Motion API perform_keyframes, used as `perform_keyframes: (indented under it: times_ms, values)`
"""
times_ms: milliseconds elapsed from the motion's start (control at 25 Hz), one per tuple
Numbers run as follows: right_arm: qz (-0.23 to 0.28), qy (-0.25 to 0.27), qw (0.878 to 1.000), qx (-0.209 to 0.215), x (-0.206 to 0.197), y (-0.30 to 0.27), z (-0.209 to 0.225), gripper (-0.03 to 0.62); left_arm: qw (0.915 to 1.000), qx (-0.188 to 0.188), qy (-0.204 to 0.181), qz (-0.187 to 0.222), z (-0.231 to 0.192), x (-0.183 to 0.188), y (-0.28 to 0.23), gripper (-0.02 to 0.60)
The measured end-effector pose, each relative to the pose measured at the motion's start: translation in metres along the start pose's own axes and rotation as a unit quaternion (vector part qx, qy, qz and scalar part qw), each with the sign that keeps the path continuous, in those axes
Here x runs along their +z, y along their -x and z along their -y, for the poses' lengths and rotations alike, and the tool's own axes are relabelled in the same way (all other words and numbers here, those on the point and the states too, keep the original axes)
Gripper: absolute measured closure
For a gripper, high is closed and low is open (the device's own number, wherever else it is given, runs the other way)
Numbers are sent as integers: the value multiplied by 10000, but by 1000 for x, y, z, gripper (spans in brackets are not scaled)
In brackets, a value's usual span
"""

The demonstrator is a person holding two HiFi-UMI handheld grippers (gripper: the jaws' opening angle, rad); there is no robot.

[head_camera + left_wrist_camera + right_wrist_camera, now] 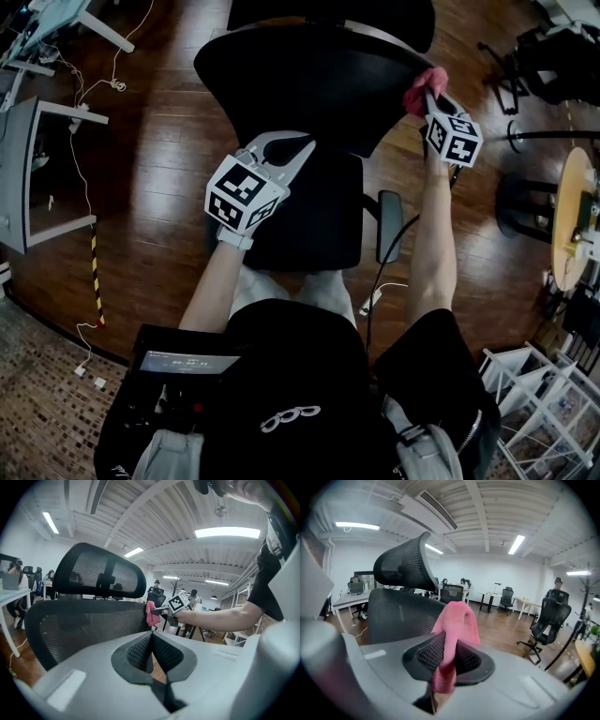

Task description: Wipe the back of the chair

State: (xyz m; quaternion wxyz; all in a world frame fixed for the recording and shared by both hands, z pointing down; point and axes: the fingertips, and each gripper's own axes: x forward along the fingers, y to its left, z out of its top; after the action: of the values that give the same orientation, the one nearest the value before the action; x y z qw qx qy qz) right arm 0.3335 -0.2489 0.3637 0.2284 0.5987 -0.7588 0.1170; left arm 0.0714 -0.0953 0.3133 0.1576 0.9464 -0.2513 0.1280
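A black mesh office chair faces away from me, its back above the seat. My right gripper is shut on a pink cloth and holds it at the right edge of the chair back. In the right gripper view the cloth hangs out of the jaws just in front of the mesh back, below the headrest. My left gripper hovers over the seat, shut and empty. In the left gripper view the back and the cloth show beyond the jaws.
A grey desk and floor cables lie at the left. At the right stand a round wooden table, another black chair and a white rack. The chair's armrest sticks out on the right.
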Motion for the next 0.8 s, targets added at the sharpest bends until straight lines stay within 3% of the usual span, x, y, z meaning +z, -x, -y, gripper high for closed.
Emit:
perform_keyframes:
  times_ms: [240,480,800]
  values:
    - [-94,66,9992,372,6,25,-31,549,9999,120,-61,-11,9,5,24,591]
    - [267,58,9928,1169,6,94,-130,549,9999,135,-88,39,31,5,57,591]
    - [538,-91,9727,2257,2,185,-258,551,9998,104,-84,124,68,-4,86,591]
